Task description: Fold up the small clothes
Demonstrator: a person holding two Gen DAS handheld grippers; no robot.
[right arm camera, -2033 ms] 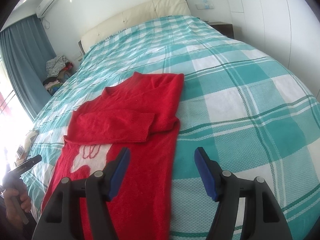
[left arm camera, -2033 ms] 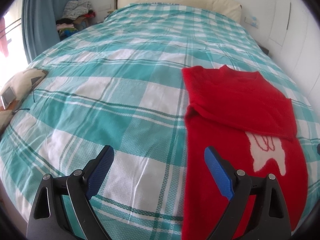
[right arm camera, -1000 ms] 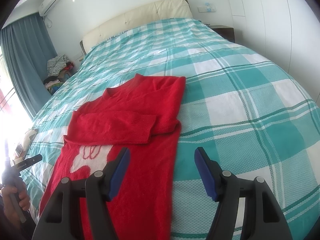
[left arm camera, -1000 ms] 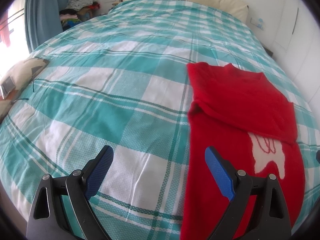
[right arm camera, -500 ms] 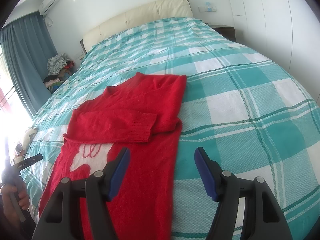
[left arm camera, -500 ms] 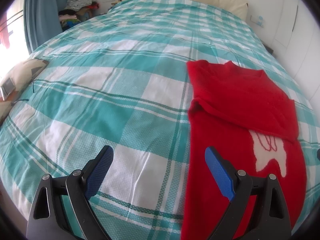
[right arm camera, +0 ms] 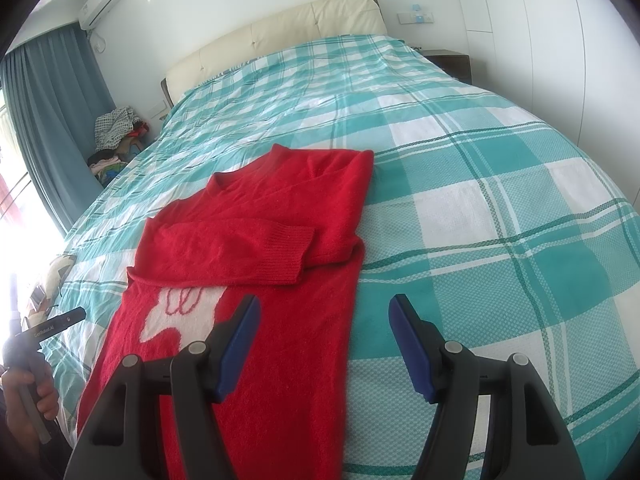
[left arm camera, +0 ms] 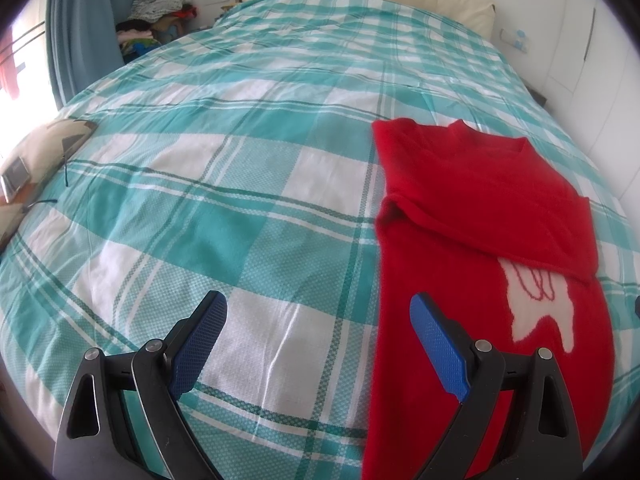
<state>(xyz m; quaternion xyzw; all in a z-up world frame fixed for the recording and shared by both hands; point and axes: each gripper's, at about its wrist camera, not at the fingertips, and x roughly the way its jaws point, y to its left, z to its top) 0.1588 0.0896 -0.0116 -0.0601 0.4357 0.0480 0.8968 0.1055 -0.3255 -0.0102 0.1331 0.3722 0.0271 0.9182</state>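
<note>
A small red sweater with a white figure on its front lies flat on the bed, both sleeves folded across the chest. My left gripper hangs open above the bedspread, its right pad over the sweater's left edge. In the right wrist view my right gripper also stands open, straddling the sweater's right edge near the hem. Neither holds anything. A hand at the far left grips the left tool's handle.
The bed carries a teal and white checked cover, with a cream headboard at the far end. A pile of clothes sits by the blue curtain. A cushion lies at the bed's left edge. White wardrobe doors stand on the right.
Two seconds ago both views shifted slightly; over the last second nothing has visibly moved. Both grippers stay open above the sweater.
</note>
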